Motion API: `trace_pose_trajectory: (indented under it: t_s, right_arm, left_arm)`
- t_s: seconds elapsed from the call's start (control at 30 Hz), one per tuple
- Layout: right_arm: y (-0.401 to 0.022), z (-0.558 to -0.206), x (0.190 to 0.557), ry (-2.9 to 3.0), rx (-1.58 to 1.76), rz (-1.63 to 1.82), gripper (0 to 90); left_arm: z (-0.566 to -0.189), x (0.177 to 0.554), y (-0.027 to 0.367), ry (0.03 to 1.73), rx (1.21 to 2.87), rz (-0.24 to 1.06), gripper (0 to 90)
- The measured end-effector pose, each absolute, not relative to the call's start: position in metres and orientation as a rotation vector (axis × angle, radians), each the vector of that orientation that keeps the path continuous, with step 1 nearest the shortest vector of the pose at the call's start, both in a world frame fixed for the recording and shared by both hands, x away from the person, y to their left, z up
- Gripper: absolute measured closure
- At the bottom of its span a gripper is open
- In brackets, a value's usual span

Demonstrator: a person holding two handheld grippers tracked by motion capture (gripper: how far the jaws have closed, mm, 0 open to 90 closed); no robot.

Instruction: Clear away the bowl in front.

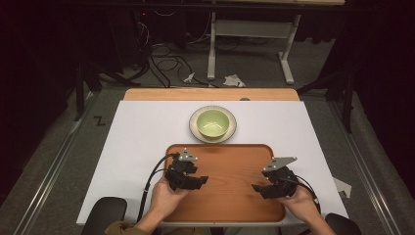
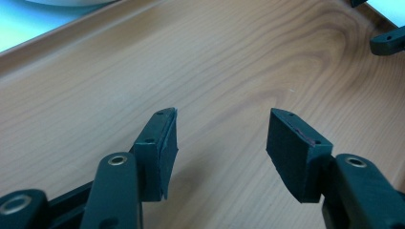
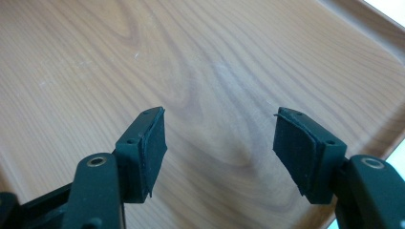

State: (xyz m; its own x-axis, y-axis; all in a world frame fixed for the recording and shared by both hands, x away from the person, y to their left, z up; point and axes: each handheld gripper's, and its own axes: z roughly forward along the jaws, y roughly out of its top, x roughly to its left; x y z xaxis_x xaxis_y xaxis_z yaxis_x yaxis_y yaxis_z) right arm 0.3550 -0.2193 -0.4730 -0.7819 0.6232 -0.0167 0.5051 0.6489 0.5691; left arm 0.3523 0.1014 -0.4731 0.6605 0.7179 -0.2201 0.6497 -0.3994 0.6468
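The surface (image 1: 147, 142) is lying under a white sheet, with a strip of bare wood showing along its far edge; it is carrying everything else. On its near half the wooden tray (image 1: 230, 166) is sitting, a rounded rectangle whose long axis is running left to right across the high view, one long side toward the person and the other toward the far edge; its grain is showing plainly in the left gripper view (image 2: 143, 62) and in the right gripper view (image 3: 215, 57), where a raised rim is curving along the upper right. Just beyond the tray's far rim, near the middle, a pale plate (image 1: 195, 128) is lying on the sheet, and a green bowl (image 1: 213, 122) is standing upright on it, mouth up; plate and tray are sitting close together, and whether they are touching cannot be told.

The left tool (image 1: 199, 181) (image 2: 220, 143) is hovering over the tray's left part, held in the person's left hand (image 1: 164, 196), pointing inward toward the middle; its jaws are standing wide apart with only bare wood between them. The right tool (image 1: 256, 188) (image 3: 219, 145) is hovering over the tray's right part, held in the right hand (image 1: 303, 203), pointing inward as well; its jaws are likewise spread, gripping nothing. The two tools are facing each other, well apart; the bowl is lying well beyond both.
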Motion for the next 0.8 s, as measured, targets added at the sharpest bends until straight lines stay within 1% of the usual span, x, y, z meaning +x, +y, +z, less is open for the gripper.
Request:
trace_pose_trajectory:
  t_s: [0.33, 0.6, 0.8]
  right_arm:
    - [-0.219, -0.473, 0.355, 2.656, 0.923, 0.812, 36.1]
    - [-0.223, -0.472, 0.355, 2.650, 0.921, 0.818, 36.0]
    - [-0.222, -0.471, 0.355, 2.650, 0.920, 0.819, 35.9]
  left_arm:
    - [-0.472, 0.351, 0.098, 1.045, 2.151, 0.108, 43.9]
    - [-0.471, 0.356, 0.092, 1.038, 2.136, 0.031, 43.3]
    - [-0.461, 0.360, 0.093, 1.038, 2.148, 0.054, 43.2]
